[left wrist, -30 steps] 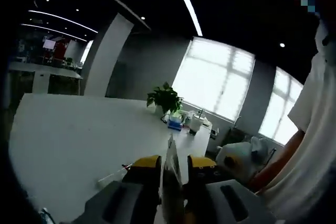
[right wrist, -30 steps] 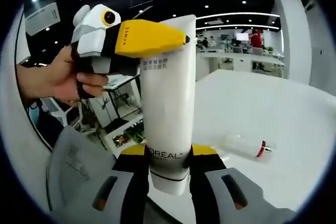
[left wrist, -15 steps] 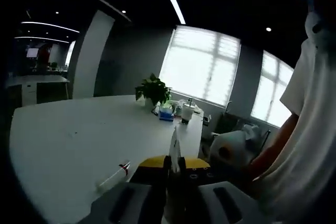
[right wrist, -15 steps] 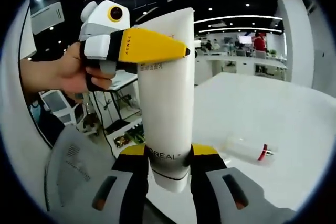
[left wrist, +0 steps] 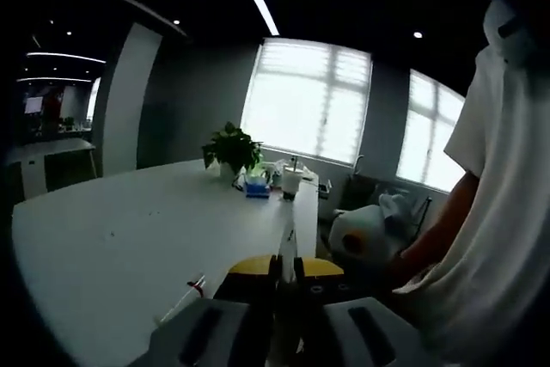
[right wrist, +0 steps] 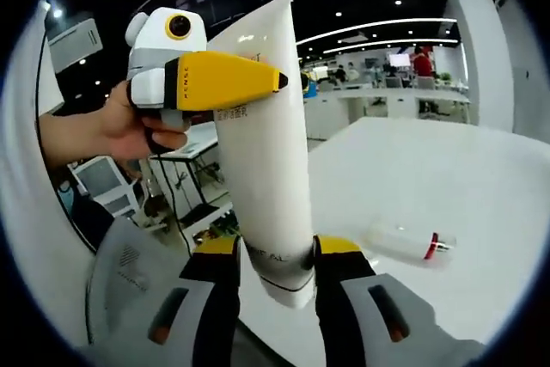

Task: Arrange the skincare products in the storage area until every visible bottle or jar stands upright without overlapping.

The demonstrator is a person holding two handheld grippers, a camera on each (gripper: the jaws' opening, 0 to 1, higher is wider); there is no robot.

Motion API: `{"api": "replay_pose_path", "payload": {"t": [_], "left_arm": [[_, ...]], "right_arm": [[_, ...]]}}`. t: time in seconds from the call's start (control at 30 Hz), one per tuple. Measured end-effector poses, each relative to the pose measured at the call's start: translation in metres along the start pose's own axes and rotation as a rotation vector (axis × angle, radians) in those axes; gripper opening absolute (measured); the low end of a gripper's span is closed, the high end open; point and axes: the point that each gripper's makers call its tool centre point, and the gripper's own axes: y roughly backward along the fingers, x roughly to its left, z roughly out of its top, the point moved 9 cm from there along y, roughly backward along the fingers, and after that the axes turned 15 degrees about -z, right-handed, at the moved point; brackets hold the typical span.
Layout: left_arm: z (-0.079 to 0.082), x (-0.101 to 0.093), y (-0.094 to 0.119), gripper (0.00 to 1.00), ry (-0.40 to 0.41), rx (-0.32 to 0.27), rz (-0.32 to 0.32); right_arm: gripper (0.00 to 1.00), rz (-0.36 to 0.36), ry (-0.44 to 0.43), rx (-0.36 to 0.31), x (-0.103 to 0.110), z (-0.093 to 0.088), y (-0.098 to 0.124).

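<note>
So we've got the white tube (right wrist: 262, 152) up in the air between both tongs right now. The right tongs (right wrist: 275, 255) are clamped on its lower end near the cap, and the left tongs (right wrist: 225, 81) come in from about 10 o'clock in the right gripper view, pinching the flat crimped top. In the left gripper view the left tongs (left wrist: 285, 271) are closed on that thin edge (left wrist: 287, 247).

A small clear bottle with a red cap (right wrist: 404, 242) lies on its side on the white bench (right wrist: 430, 169), around 4 o'clock.

Looks to us like the step is carrying the tube over to stand it. Next we'd lower it cap-down onto the bench, clear of that bottle, then stand the bottle up too.
</note>
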Motion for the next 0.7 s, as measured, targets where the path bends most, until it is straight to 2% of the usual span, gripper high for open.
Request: {"api": "replay_pose_path", "payload": {"t": [0.13,0.23,0.3,0.37,0.47,0.53,0.7], "left_arm": [[0.007,0.005,0.001,0.07,-0.019,0.004,-0.007],[0.017,0.014,0.004,0.07,-0.05,0.018,-0.014],[0.024,0.019,0.007,0.07,-0.072,0.019,-0.02],[0.03,0.026,0.009,0.07,-0.079,0.019,-0.02],[0.036,0.036,0.012,0.08,-0.092,0.029,-0.021],[0.04,0.042,0.014,0.08,-0.094,0.03,-0.02],[0.049,0.052,0.014,0.08,-0.118,0.048,-0.027]], "right_arm": [[0.44,0.002,0.047,0.036,0.003,-0.001,0.003],[0.53,0.016,0.052,0.069,0.004,-0.005,0.008],[0.52,0.02,0.092,0.09,0.004,-0.01,0.014],[0.51,0.005,0.119,0.083,0.002,-0.014,0.019],[0.51,0.001,0.137,0.103,0.0,-0.02,0.022],[0.5,0.01,0.166,0.146,0.0,-0.025,0.023],[0.48,-0.004,0.256,0.145,0.001,-0.032,0.023]]}}
